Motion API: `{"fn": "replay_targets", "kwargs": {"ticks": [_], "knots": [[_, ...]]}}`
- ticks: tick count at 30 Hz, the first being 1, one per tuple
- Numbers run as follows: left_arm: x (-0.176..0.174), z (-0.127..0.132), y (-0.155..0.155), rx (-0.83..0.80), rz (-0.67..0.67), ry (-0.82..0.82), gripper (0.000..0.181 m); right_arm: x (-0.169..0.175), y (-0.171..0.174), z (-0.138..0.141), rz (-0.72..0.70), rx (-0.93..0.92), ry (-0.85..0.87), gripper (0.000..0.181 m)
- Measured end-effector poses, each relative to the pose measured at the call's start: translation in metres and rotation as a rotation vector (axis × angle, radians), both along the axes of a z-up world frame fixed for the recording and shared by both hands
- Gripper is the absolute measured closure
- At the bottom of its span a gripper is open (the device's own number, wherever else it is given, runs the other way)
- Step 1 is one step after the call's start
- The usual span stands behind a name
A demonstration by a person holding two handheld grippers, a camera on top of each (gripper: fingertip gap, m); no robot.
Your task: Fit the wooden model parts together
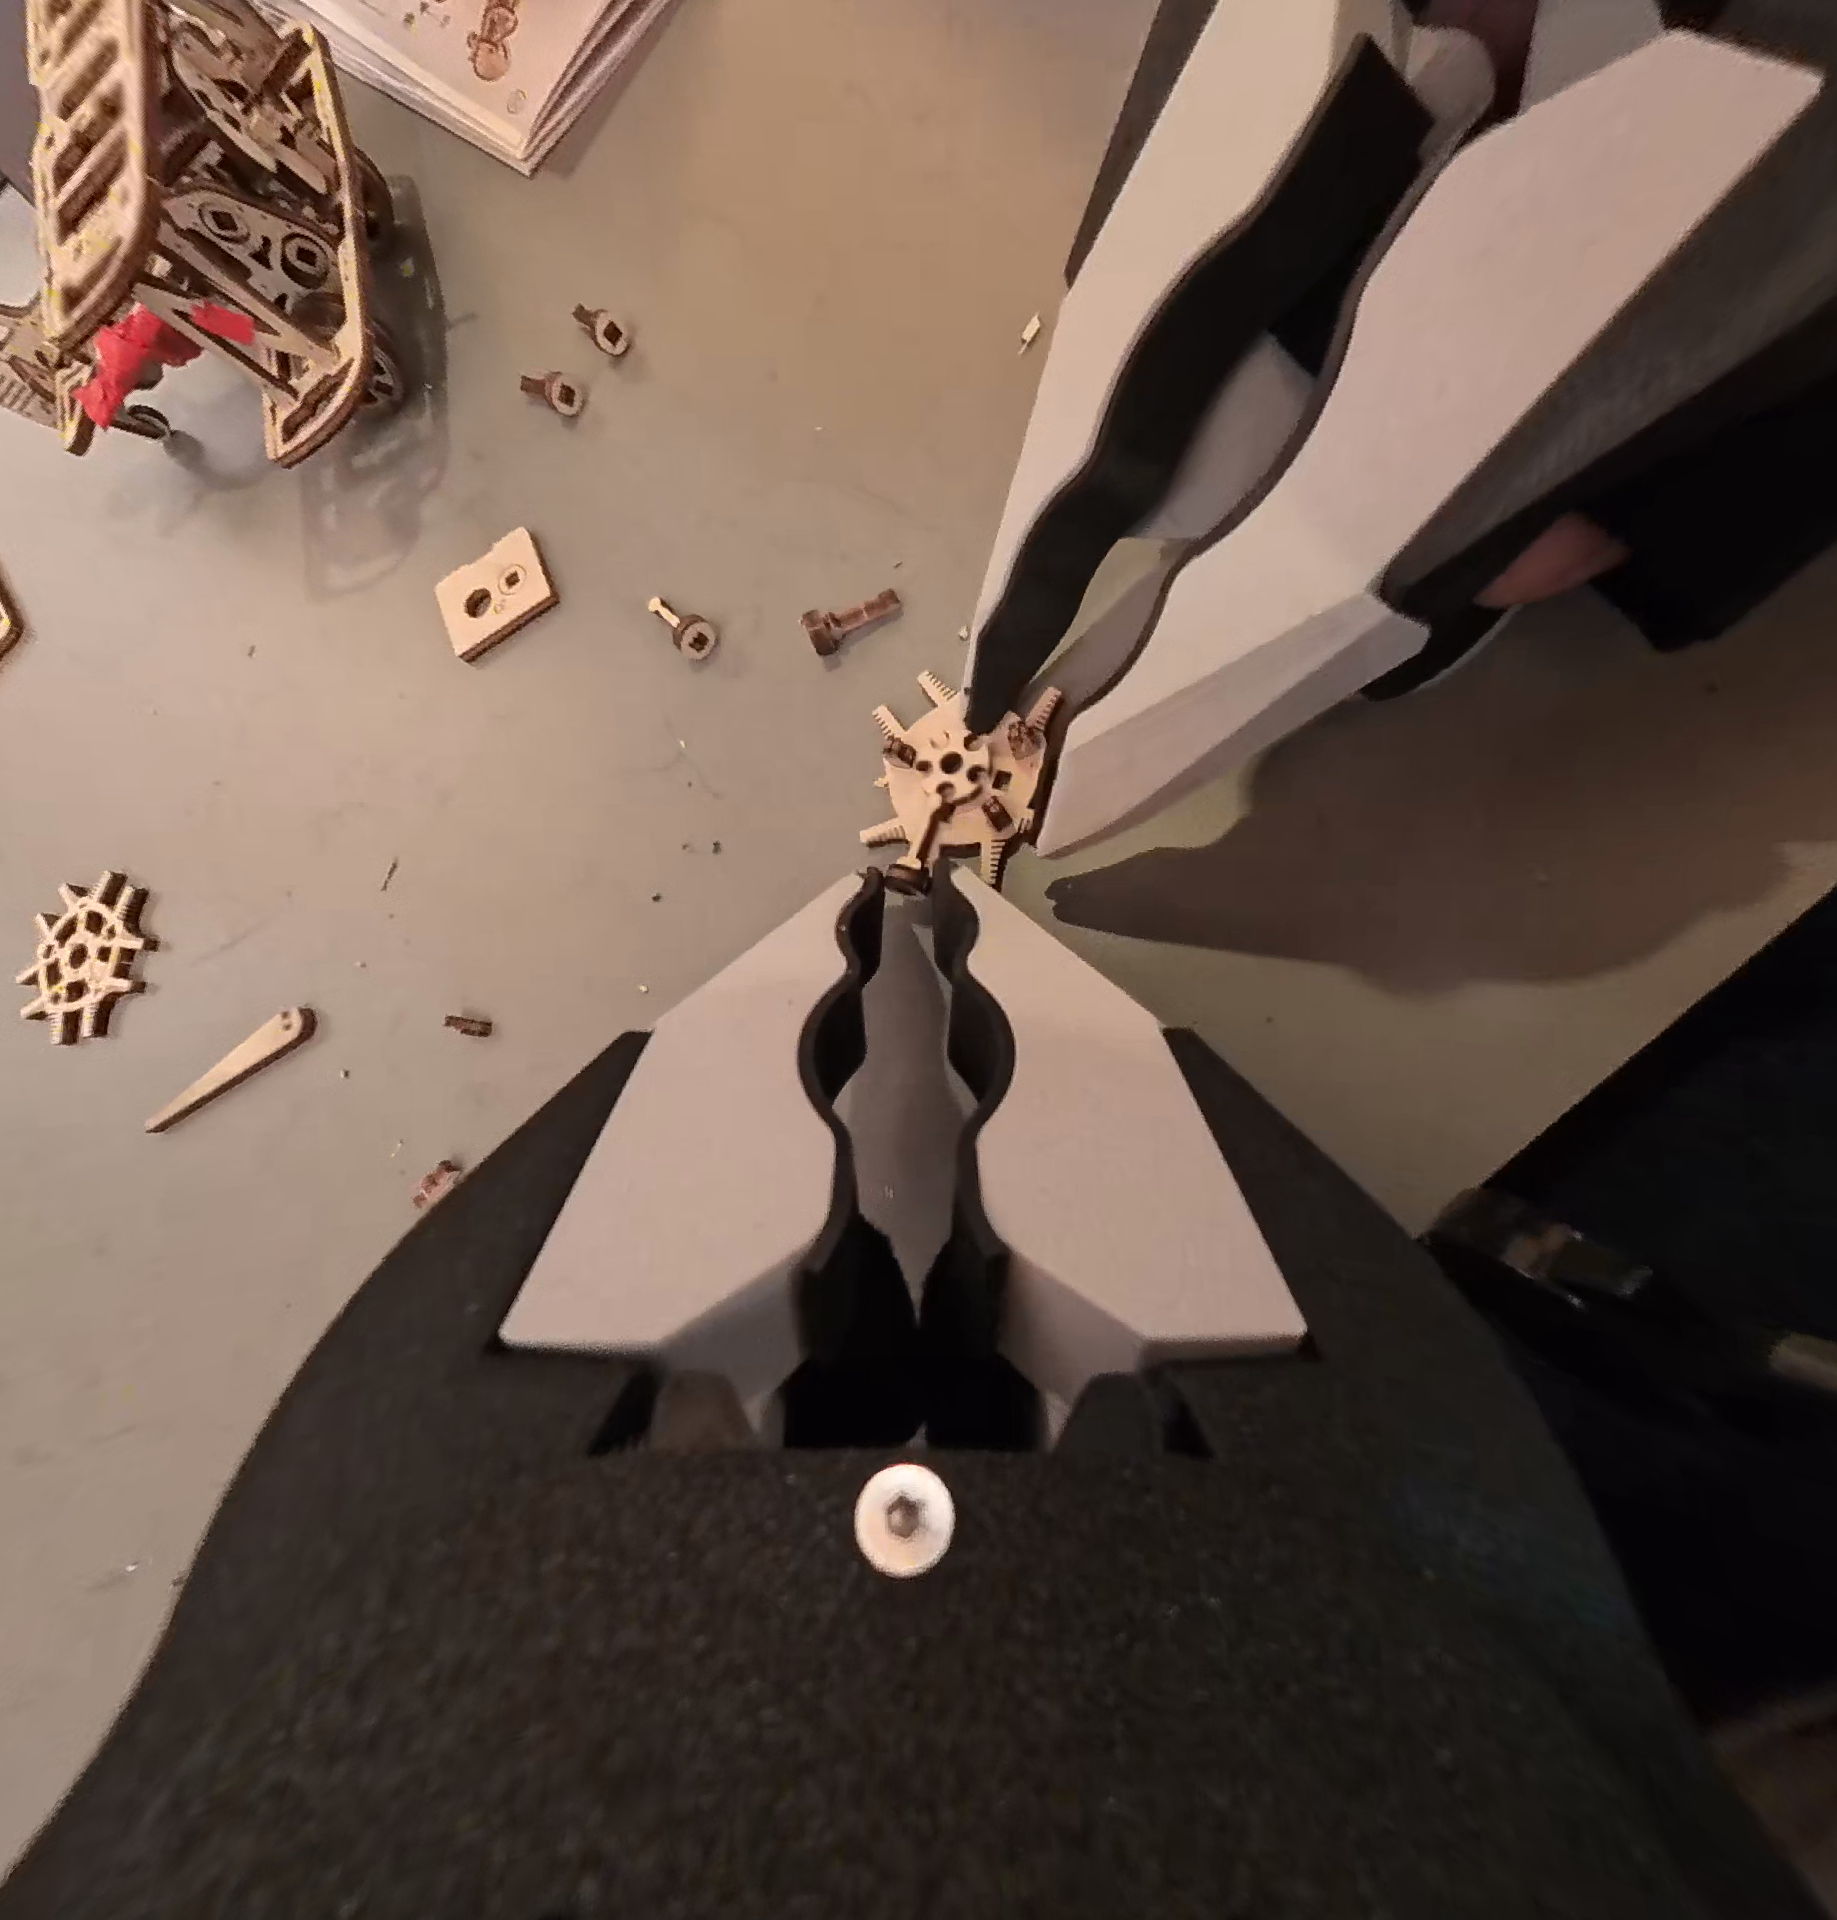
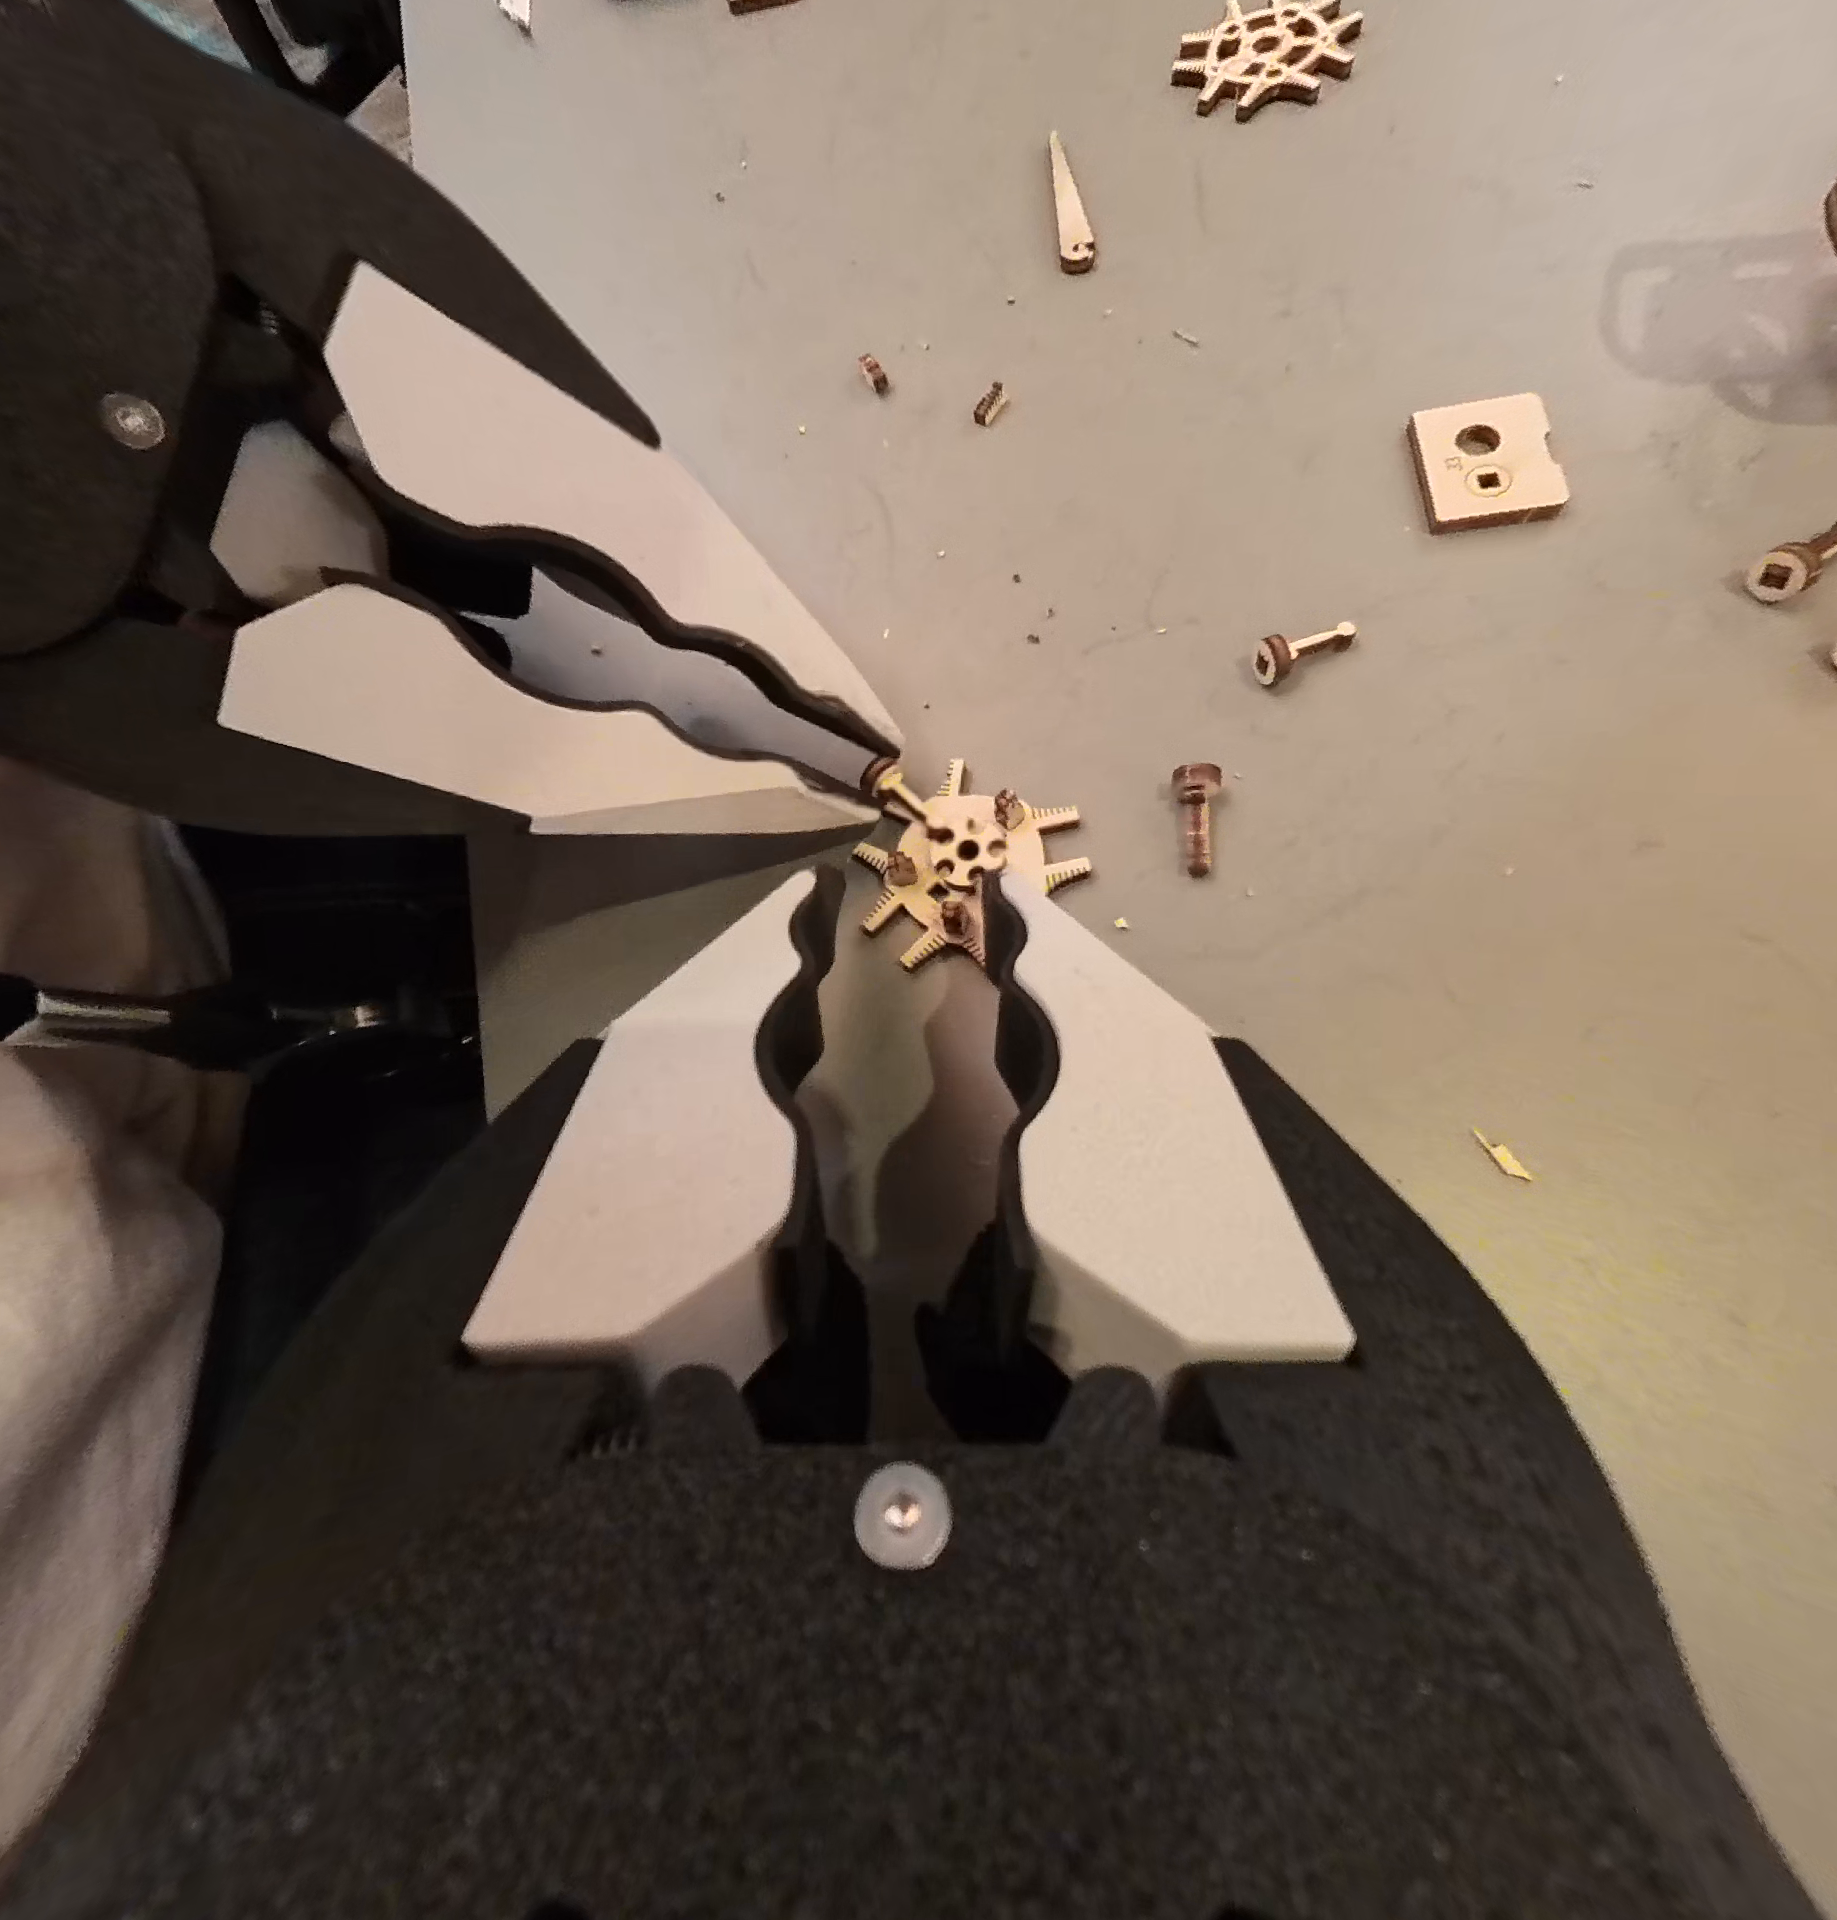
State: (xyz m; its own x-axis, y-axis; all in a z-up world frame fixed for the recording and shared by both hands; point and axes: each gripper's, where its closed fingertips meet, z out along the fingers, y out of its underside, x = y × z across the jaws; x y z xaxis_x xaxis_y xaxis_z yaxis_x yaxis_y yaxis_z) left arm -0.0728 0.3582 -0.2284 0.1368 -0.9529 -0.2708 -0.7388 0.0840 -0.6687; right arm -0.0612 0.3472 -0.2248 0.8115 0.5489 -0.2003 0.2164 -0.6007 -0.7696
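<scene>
A small wooden gear wheel (image 1: 955, 774) with several pegs on its face lies on the grey table; it also shows in the right wrist view (image 2: 971, 852). My left gripper (image 1: 909, 883) is shut on the head of a thin wooden pin (image 1: 929, 831), whose tip meets the wheel's hub. In the right wrist view it comes in from the left (image 2: 883, 774) with the pin (image 2: 909, 800). My right gripper (image 2: 909, 888) has its jaws apart, and its right fingertip (image 2: 1002, 914) rests on the wheel's near edge. It comes in from the upper right in the left wrist view (image 1: 1018, 779).
Loose parts lie on the table: a second gear (image 1: 88, 956), a pointed strip (image 1: 233, 1065), a square block with two holes (image 1: 498, 592), several small pins (image 1: 852, 629). A partly built wooden model (image 1: 187, 229) and a booklet (image 1: 498, 73) stand far left. The table edge runs along the right. Both grippers' tips are close together, under 4 cm apart. My right tips are roughly 20 cm from the partly built wooden model (image 1: 187, 229).
</scene>
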Motion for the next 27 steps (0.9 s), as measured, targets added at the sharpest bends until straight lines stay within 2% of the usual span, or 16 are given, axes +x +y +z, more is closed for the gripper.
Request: {"fn": "replay_targets", "kwargs": {"ticks": [27], "knots": [[0.0014,0.0023,-0.003,0.018,-0.024,0.033,0.175,-0.0023,-0.0037,0.0014,0.01,-0.007,0.026,0.157]]}}
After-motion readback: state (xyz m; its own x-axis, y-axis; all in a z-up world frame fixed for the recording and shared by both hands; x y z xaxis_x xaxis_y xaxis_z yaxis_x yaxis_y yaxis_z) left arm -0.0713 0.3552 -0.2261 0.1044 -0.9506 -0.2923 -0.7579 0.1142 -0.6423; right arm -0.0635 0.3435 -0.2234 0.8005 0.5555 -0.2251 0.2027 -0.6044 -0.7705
